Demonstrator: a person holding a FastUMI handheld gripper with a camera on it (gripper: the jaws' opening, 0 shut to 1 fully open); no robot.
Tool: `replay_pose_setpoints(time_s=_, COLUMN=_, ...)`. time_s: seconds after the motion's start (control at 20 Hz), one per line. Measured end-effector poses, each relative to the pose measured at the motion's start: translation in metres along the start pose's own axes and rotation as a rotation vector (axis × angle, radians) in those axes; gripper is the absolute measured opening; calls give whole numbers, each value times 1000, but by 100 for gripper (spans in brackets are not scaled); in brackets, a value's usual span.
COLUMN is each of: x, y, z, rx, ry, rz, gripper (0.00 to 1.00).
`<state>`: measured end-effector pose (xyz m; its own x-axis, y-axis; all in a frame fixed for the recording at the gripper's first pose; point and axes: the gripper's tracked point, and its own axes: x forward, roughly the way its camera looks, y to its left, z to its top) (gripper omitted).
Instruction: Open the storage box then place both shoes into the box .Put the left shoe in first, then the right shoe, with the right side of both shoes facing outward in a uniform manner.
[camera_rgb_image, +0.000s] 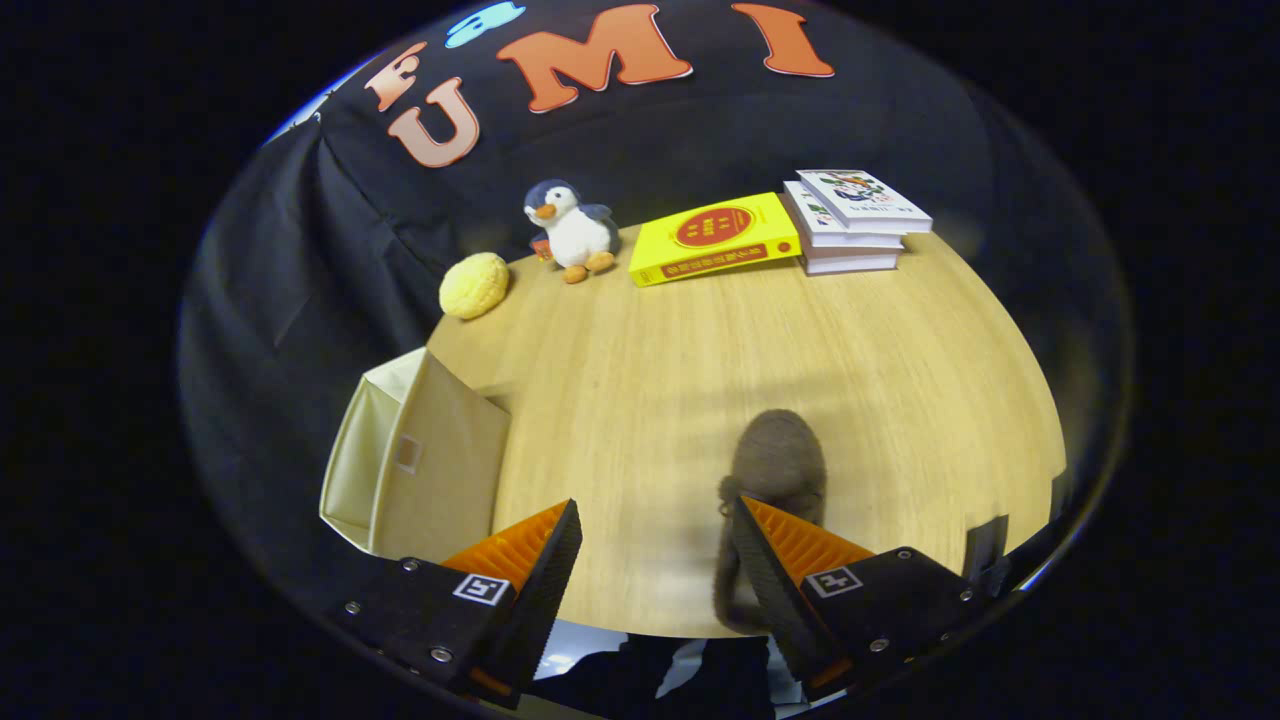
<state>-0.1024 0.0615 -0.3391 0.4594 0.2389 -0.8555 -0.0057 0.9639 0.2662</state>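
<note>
A cream fabric storage box (425, 470) stands on the wooden table (700, 350), just left of and beyond my left finger. A fuzzy grey-brown shoe (775, 465) lies on the table with its toe pointing away; its heel end runs behind and beside my right finger (790, 545). My gripper (655, 545) is open, fingers wide apart with bare table between them. The shoe touches or sits just behind the right finger's tip, not between the fingers. I cannot tell which shoe of the pair it is.
Along the far table edge sit a yellow sponge-like ball (473, 285), a plush penguin (572, 230), a yellow book (715, 240) and a stack of white books (855, 220). The table's near edge runs just under my fingers.
</note>
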Motion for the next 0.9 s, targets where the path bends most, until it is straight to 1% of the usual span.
replay_pose_setpoints(time_s=0.1, x=2, y=-17, z=-6, rx=17, ry=9, rz=-13, gripper=92)
replay_pose_setpoints(time_s=0.2, x=7, y=-38, z=-16, rx=5, ry=26, rz=-29, gripper=92)
replay_pose_setpoints(time_s=0.3, x=14, y=-55, z=-32, rx=-28, ry=62, rz=-52, gripper=89)
replay_pose_setpoints(time_s=0.45, x=27, y=-72, z=-52, rx=-62, ry=104, rz=-48, gripper=84)
replay_pose_setpoints(time_s=0.5, x=33, y=-76, z=-55, rx=-64, ry=107, rz=-46, gripper=80)
replay_pose_setpoints(time_s=0.55, x=39, y=-78, z=-57, rx=-70, ry=109, rz=-44, gripper=78)
replay_pose_setpoints(time_s=0.6, x=45, y=-81, z=-60, rx=-77, ry=118, rz=-44, gripper=73)
replay_pose_setpoints(time_s=0.65, x=49, y=-83, z=-62, rx=-86, ry=128, rz=-44, gripper=71)
replay_pose_setpoints(time_s=0.7, x=53, y=-86, z=-61, rx=-93, ry=128, rz=-52, gripper=66)
replay_pose_setpoints(time_s=0.75, x=58, y=-90, z=-59, rx=-97, ry=118, rz=-63, gripper=64)
replay_pose_setpoints(time_s=0.9, x=74, y=-100, z=-48, rx=-90, ry=80, rz=-98, gripper=47)
